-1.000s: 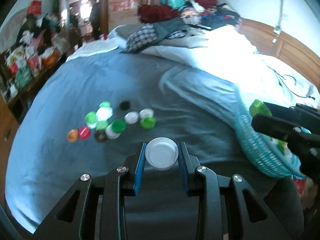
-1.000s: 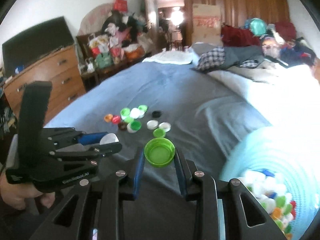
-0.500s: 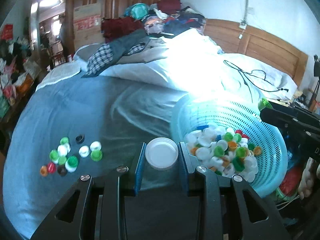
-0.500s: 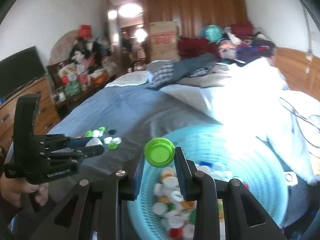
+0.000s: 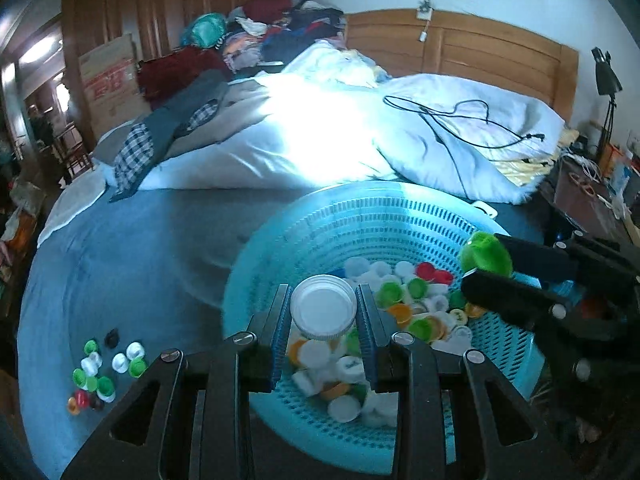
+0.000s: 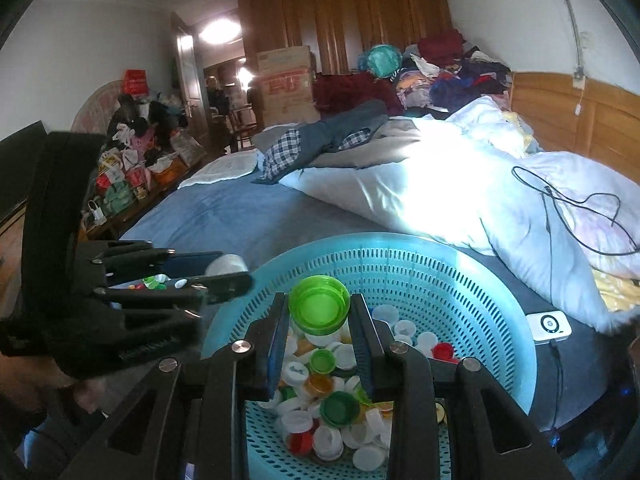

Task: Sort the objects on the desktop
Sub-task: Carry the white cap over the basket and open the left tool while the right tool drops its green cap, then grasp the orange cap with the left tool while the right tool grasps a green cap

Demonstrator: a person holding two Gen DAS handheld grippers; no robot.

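Bed (image 5: 132, 248), blue cover
Carries: teal basket (image 5: 400, 216), loose bottle caps (image 5: 100, 368), white duvet (image 5: 340, 140), clothes, possibly a power bank (image 6: 549, 323).

Your left gripper (image 5: 323, 312) is clamped on a white cap (image 5: 323, 307), your right gripper (image 6: 319, 307) on a green cap (image 6: 319, 303); the two seem close together, fingers angled toward each other.
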